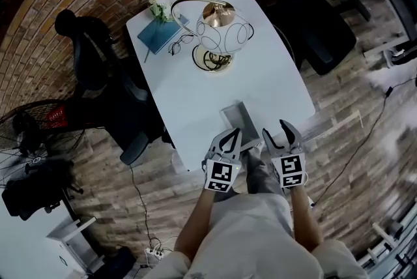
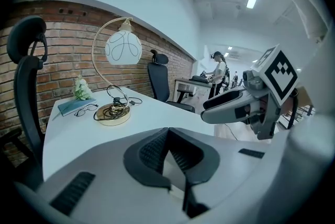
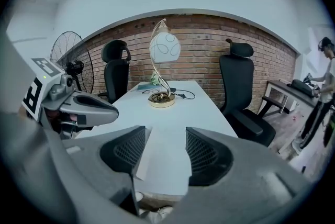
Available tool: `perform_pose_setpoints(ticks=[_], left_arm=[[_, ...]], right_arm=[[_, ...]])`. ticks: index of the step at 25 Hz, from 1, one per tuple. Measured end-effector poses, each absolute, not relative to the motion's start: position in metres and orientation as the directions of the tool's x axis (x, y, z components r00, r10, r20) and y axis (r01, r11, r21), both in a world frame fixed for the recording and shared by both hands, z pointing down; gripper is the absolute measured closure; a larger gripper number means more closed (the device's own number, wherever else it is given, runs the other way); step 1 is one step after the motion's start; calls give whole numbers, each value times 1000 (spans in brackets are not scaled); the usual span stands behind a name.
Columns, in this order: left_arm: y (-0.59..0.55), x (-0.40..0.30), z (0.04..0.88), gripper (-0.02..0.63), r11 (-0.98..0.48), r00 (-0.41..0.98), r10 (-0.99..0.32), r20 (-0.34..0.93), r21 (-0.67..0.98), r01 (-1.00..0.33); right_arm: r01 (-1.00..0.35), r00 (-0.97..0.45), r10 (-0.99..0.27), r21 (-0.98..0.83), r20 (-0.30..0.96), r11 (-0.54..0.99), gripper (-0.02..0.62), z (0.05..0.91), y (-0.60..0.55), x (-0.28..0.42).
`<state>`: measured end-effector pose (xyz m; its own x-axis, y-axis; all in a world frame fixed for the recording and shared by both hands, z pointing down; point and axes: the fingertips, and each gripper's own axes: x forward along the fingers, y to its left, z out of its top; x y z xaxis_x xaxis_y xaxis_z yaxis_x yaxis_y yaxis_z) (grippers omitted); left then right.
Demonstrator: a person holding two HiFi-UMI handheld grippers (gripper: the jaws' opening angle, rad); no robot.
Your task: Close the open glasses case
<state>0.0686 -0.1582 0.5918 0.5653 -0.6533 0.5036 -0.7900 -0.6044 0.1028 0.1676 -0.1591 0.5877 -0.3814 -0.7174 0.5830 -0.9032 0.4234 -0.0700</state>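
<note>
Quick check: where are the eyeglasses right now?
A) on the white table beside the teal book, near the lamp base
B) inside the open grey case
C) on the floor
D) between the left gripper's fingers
A: the dark-framed eyeglasses lie on the white table right beside the teal book, at the far end near the gold lamp base, well apart from the open grey glasses case.
</note>
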Motion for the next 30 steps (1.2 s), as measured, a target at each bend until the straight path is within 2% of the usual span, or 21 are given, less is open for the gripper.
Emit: perform_pose_setpoints(ticks=[30], left_arm=[[-143, 98, 658, 601, -526, 476, -613, 631, 124, -841]], right_arm=[[-835, -469, -603, -102, 645, 541, 351, 652, -161, 168]])
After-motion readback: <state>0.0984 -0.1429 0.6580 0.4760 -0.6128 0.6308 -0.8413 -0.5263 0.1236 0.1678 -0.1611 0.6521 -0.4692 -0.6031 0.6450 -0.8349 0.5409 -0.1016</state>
